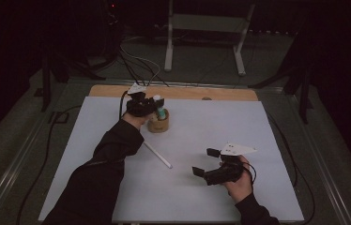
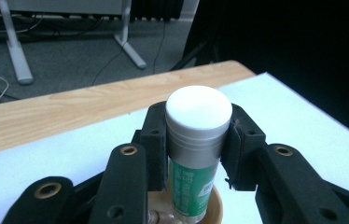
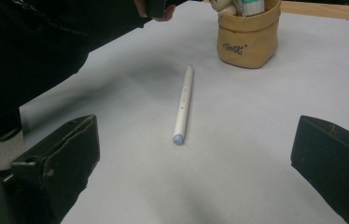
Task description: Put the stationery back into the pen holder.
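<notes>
While the left tongs (image 2: 196, 154) clamp the green tube (image 2: 193, 140) upright in the tan pouch (image 1: 158, 123) far-left, right tongs (image 3: 196, 172) gape empty near the white pen (image 3: 183, 105).

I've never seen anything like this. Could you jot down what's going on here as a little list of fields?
Surface: white mat on a wooden table
Left hand-held gripper: shut on a green tube with a white cap, the tube's lower end inside the pouch
Pouch: small, tan, open-topped, standing upright on the mat
Right hand-held gripper: open, holding nothing, apart from the pen
Pen: white, lying flat on the mat, untouched, between the two grippers
Likely work in hand: putting things into the pouch
</notes>
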Available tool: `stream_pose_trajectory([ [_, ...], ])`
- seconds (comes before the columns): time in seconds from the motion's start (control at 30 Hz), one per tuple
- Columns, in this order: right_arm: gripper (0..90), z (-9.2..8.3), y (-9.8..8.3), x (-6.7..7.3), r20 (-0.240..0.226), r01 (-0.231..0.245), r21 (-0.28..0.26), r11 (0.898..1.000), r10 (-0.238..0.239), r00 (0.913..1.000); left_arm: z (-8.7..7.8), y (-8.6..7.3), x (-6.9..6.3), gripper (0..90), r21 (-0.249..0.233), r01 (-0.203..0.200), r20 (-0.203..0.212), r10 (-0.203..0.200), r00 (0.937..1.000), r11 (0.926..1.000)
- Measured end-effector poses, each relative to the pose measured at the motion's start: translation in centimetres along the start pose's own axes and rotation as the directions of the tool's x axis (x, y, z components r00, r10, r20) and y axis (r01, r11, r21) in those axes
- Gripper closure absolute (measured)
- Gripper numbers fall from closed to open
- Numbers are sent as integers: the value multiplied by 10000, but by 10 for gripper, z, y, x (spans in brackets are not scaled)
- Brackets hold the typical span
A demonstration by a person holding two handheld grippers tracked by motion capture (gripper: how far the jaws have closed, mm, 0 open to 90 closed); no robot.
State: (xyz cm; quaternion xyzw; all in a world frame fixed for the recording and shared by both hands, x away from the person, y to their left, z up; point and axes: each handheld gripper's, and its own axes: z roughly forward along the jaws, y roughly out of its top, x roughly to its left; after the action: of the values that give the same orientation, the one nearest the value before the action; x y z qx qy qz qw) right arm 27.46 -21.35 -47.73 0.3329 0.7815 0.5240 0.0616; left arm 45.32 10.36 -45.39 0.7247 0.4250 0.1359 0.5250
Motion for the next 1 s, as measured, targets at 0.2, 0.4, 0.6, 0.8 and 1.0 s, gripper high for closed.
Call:
stream_pose_trajectory([
  [0.2, 9, 0, 0, 0, 9, 36, -14, 10000, -36, 10000, 6, -4, -2, 658, 465, -273, -219, 283, 9994, 9985],
  [0.4, 9, 0, 0, -1, -37, -5, -8, 10000, 5, 10000, 7, -5, 0, 645, 575, -89, -395, 112, 9992, 9983],
  [0.6, 9, 0, 0, -2, -244, -208, -96, 9997, 206, 9995, -2, 3, -4, 410, 349, -49, -348, 62, 9994, 9994],
  [0.8, 9, 0, 0, -2, -213, -159, -85, 9998, 157, 9996, -15, 10, -10, 241, 258, -84, -149, 88, 9999, 9996],
  [1.0, 9, 0, 0, -1, -205, -126, -78, 9999, 125, 9997, -29, 13, -12, 167, 99, 1, 207, -3, 9998, 10000],
])
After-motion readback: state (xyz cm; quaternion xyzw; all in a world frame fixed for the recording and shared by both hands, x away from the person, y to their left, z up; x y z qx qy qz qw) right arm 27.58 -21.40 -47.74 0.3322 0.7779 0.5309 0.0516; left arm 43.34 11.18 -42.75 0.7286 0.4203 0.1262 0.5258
